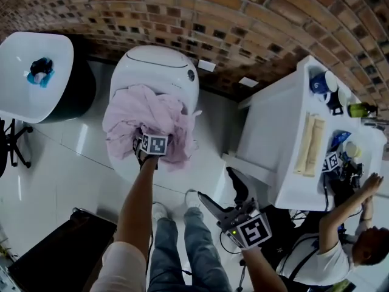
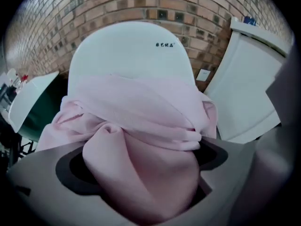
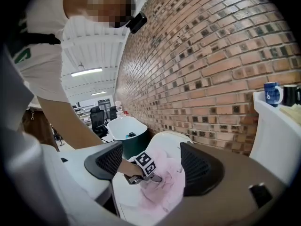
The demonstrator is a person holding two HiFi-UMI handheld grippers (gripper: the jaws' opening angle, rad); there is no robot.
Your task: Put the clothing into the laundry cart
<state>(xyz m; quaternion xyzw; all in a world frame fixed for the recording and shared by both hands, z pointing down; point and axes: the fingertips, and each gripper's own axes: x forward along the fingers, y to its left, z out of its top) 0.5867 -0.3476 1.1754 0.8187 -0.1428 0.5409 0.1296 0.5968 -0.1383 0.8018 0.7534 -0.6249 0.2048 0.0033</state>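
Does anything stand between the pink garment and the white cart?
Nothing visible does. The garment is heaped on the cart, spilling over its rim. The left gripper sits in it, jaws apart around a fold.

Head view looks steeply down from above. Left gripper view sits close against pink clothing (image 2: 141, 126), facing a brick wall (image 2: 117, 4). Right gripper view looks from farther back; all share the clothing.

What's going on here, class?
A person works two handheld grippers. The left gripper has its jaws wide open with a fold of the pink clothing between them. The clothing lies heaped on top of the white cart. The right gripper is held back near the person's legs, open and empty.
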